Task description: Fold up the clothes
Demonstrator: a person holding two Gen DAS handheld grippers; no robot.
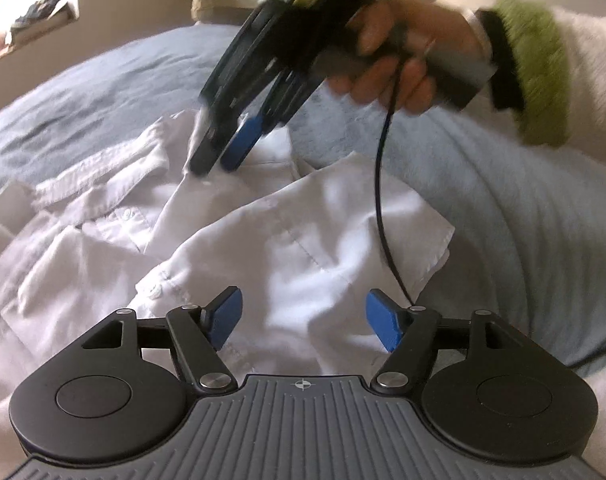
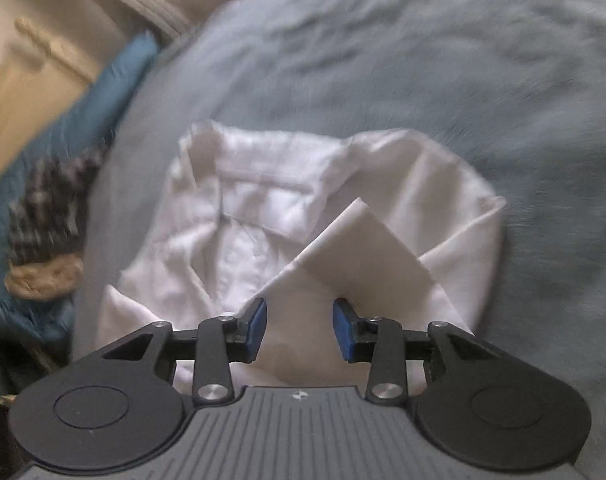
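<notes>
Both sets of jaws stand parted, gripping nothing: the left gripper (image 1: 303, 322) and right gripper (image 2: 300, 330) hover over the half-folded white shirt (image 2: 287, 208) on the blue bedspread (image 2: 423, 60). The dangling cable (image 1: 383, 200) could snag the loose sleeve fold.

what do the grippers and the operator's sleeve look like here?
Both grippers, left gripper and right gripper, have black linkage arms, blue pads, silver pivot screws and a ribbed grey base with a crosshair mark. A black cable hangs from the right one. Sleeve: fuzzy white, green cuff.

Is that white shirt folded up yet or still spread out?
Partly folded: the white shirt has one flap turned over its front, but it lies rumpled.
</notes>
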